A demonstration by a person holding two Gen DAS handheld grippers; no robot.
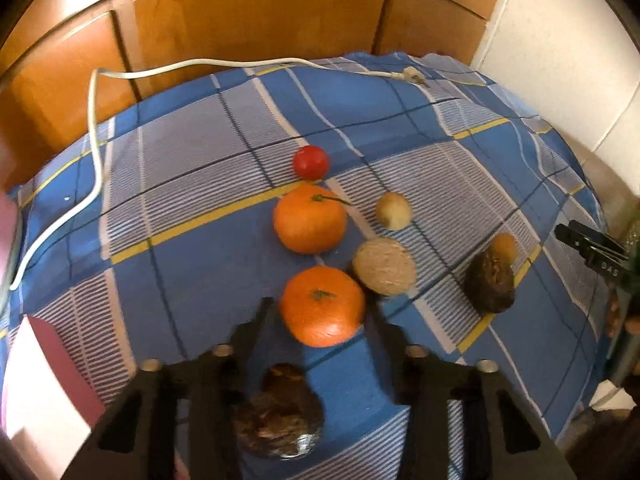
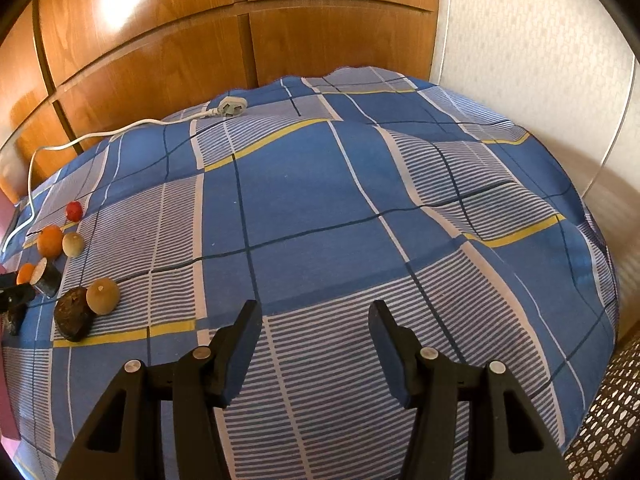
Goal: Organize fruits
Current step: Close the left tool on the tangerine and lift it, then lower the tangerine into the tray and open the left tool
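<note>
The fruits lie in a loose cluster on a surface draped in a blue checked cloth [image 1: 192,264], which seems to be a bed or tabletop; I cannot tell which. In the left wrist view they run in a rough line away from the camera: a near tangerine [image 1: 322,306], a second tangerine [image 1: 309,219] with a stem behind it, and a small red fruit [image 1: 311,162] farthest off, probably lined up by kind. To their right sit a cut kiwi half [image 1: 385,266], a pale round fruit [image 1: 393,211] and a dark, wrinkled avocado-like fruit [image 1: 490,280].

The left hand-held gripper [image 1: 320,312] brackets the near tangerine, its fingers on either side; whether the pads press yet is unclear. A dark, shrivelled fruit [image 1: 278,416] lies beneath it, nearer the camera.

The right hand-held gripper [image 2: 314,312] hangs spread and empty above bare cloth, well right of the cluster, likely waiting its turn. A white power cord [image 1: 94,152] trails along the far left edge.
</note>
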